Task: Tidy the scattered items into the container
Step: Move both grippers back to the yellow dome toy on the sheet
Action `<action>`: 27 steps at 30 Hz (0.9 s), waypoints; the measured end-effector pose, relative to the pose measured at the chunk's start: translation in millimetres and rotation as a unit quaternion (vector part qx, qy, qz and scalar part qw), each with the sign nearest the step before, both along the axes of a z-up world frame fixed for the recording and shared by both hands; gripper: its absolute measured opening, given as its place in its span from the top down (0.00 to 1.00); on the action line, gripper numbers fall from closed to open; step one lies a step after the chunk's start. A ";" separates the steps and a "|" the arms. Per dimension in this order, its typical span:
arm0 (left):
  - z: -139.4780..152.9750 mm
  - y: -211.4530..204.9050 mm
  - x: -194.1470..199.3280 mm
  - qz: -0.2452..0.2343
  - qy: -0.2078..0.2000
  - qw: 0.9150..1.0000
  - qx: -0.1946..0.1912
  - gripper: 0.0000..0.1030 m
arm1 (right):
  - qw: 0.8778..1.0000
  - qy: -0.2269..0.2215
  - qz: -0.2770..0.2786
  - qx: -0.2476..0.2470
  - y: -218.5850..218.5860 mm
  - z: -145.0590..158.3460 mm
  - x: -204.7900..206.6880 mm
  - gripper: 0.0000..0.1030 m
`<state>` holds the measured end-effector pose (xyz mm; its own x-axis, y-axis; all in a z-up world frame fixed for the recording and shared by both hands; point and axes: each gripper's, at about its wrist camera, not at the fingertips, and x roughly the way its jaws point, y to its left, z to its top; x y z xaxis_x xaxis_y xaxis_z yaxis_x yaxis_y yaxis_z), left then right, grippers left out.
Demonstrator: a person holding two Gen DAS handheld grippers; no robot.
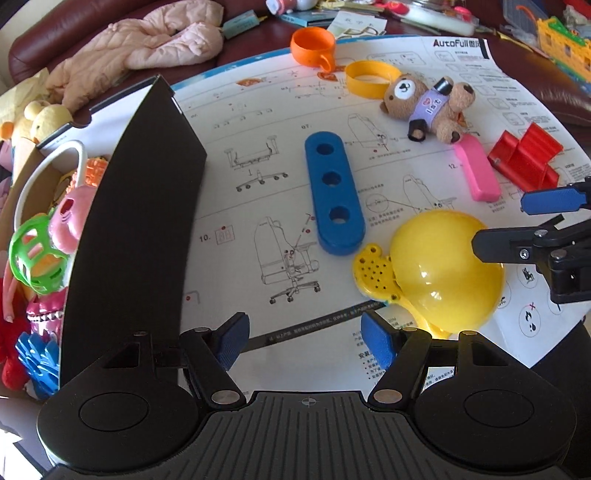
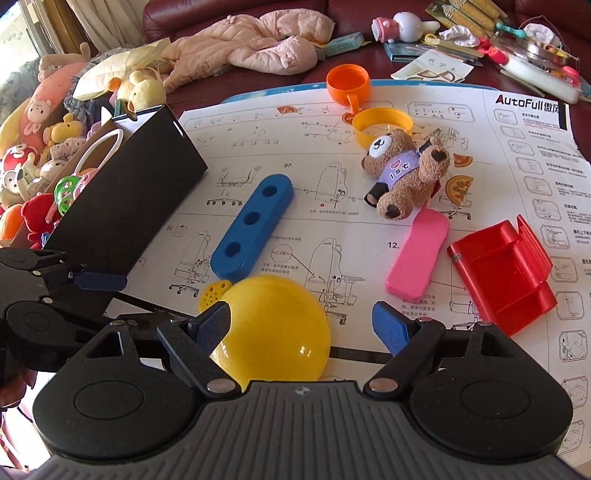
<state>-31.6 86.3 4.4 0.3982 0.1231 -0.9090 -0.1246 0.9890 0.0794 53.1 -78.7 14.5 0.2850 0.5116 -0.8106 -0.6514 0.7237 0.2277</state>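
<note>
On a printed instruction sheet (image 1: pixel 258 192) lie a blue three-hole bar (image 1: pixel 334 195) (image 2: pixel 255 229), a teddy bear (image 1: pixel 428 107) (image 2: pixel 406 173), a pink flat piece (image 2: pixel 417 254), a red plastic tray (image 2: pixel 502 273), an orange cup (image 2: pixel 347 85), a yellow ring (image 2: pixel 380 123) and a yellow dome (image 1: pixel 443 269) (image 2: pixel 273 332). The box, with its black flap (image 1: pixel 140 221) (image 2: pixel 129 206), stands at the left, holding several toys. My left gripper (image 1: pixel 304 341) (image 2: pixel 110 295) is open over bare paper beside the flap. My right gripper (image 2: pixel 301 326) (image 1: pixel 517 221) is open, straddling the dome without pressing it.
A small yellow perforated piece (image 1: pixel 373 269) sticks out from under the dome. A pink padded jacket (image 2: pixel 251 44) and plush toys (image 2: pixel 44 110) lie on the dark red sofa behind. Books and small clutter (image 2: pixel 480 33) crowd the far right.
</note>
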 end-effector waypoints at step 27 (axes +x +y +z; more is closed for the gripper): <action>-10.2 -14.5 10.8 -0.016 -0.030 0.996 -0.080 0.26 | 0.997 -0.010 -0.069 -0.038 -22.8 -16.0 28.8 0.15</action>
<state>-20.8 71.8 -5.7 0.4537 -0.0343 -0.8905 -0.0923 0.9921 -0.0853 81.8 -101.4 -1.5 0.3645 0.4035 -0.8392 -0.5480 0.8216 0.1571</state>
